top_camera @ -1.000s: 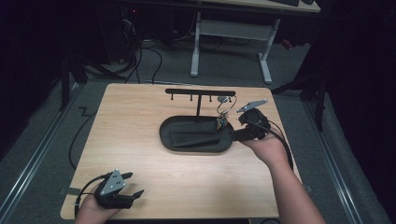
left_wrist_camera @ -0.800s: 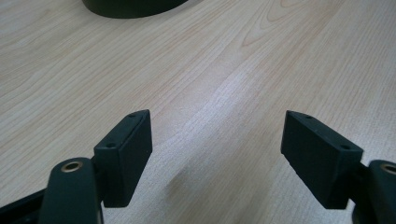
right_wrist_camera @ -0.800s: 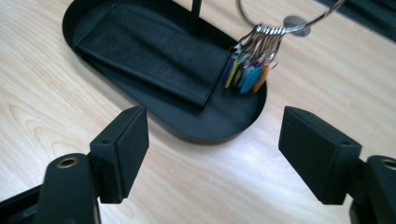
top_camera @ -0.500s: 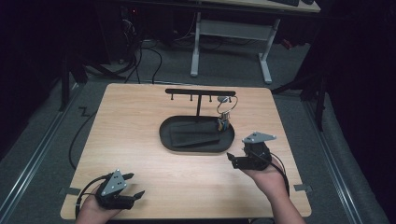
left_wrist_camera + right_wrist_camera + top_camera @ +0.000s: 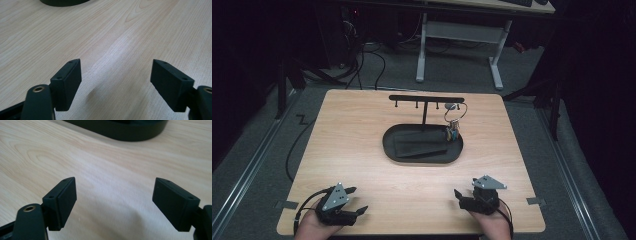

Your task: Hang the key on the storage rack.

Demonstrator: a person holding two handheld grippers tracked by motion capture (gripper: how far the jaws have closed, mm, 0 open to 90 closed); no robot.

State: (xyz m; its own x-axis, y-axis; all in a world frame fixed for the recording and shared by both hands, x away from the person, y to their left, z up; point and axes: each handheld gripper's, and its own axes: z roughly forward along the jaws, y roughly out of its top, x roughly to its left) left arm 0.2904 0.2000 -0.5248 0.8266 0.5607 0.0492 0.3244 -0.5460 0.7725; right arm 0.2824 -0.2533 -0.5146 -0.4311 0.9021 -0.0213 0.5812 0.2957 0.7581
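Observation:
A black oval tray (image 5: 392, 147) lies at the middle of the wooden table (image 5: 362, 120), with a black T-shaped hook stand (image 5: 426, 99) rising from its back. A key bunch with a ring (image 5: 453, 122) hangs from the stand's right end, over the tray's right side. My left gripper (image 5: 356, 200) rests at the near left edge, open, with bare wood between its jaws (image 5: 116, 82). At the near right edge my right gripper (image 5: 459, 196) is open too, nothing between its jaws (image 5: 113, 202). The tray's rim (image 5: 120, 131) shows ahead of it.
A dark flat sheet (image 5: 417, 145) lies inside the tray. A white desk frame (image 5: 459, 30) and cables (image 5: 357, 60) stand on the floor beyond the table. Tape marks (image 5: 287, 204) sit at the near corners.
My right gripper has pulled back from the key bunch at the stand to the near right edge of the table, leaving the keys hanging. The left gripper has stayed put.

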